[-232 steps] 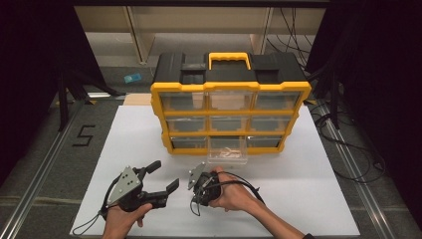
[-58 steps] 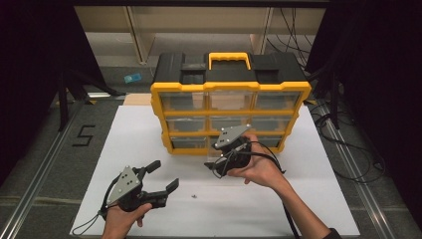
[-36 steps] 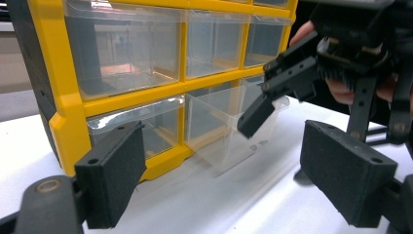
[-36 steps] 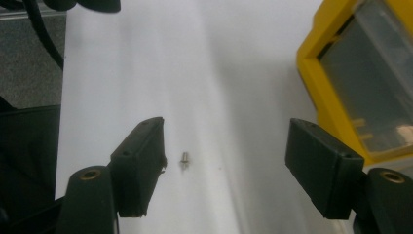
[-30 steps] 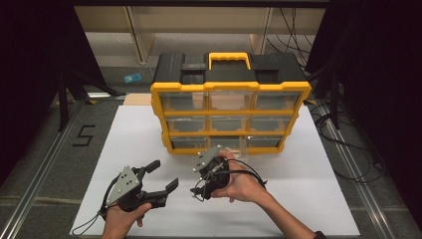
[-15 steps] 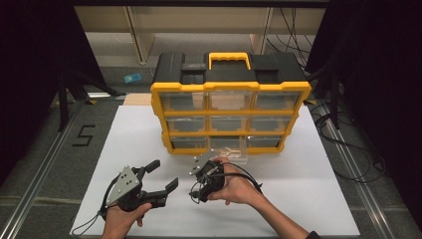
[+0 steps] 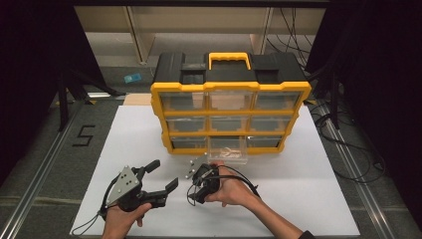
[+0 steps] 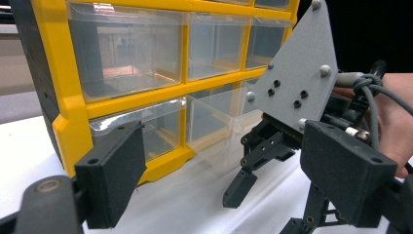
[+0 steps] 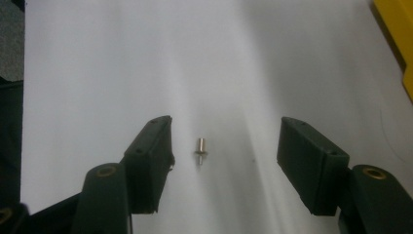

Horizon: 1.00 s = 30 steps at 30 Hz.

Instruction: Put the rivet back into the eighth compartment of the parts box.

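I am lowering the right hand-held gripper [image 9: 221, 161], jaws half-open, closing, gripping nothing, keeping the small silver metal screw [image 9: 200, 149] at mid-frame centred between them.

My right gripper [image 7: 190, 185] points down, jaws apart and just been closing, nothing pinched. My left gripper [image 7: 160, 175] rests level in my left hand [image 7: 122, 219], jaws wide.

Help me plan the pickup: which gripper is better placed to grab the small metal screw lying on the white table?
Right. The right gripper points down with the screw between its open jaws, which have just been closing. The left gripper rests open off to the side, facing the organizer.
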Tool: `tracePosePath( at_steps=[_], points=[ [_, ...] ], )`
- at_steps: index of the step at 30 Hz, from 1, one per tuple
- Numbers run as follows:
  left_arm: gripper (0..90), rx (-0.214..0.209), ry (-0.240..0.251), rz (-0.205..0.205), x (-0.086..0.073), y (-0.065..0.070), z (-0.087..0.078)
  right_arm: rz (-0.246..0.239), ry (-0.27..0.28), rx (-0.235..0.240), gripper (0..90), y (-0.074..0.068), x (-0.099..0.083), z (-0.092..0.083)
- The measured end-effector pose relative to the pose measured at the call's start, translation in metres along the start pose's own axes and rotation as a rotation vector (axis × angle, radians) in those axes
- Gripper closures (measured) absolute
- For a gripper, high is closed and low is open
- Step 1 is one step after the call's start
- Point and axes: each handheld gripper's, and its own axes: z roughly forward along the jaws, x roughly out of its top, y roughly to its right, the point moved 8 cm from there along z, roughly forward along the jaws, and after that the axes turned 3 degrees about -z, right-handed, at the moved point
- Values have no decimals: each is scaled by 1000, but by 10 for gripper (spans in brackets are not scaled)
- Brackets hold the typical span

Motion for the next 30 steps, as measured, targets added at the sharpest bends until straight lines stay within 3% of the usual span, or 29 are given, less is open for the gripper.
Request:
tracePosePath(
  at_steps=[7,18,22,26,27,29,30],
  points=[
    [168,0,-2,2,0,0,0,16,-17,14,465,1,-5,7],
    [168,-1,-2,1,0,0,0,-12,-23,29,603,-3,-5,13],
    [168,-1,-2,2,0,0,0,3,-36,32,649,-4,-6,15],
    [168,-1,-2,2,0,0,0,-22,-41,38,708,-4,-7,18],
    [168,-1,-3,2,0,0,0,-52,-32,41,723,-3,-7,20],
    [168,-1,-4,3,0,0,0,-30,-73,25,746,-4,-10,20],
    [168,-1,-3,2,0,0,0,-30,-65,35,772,-5,-10,20]
  ],
)
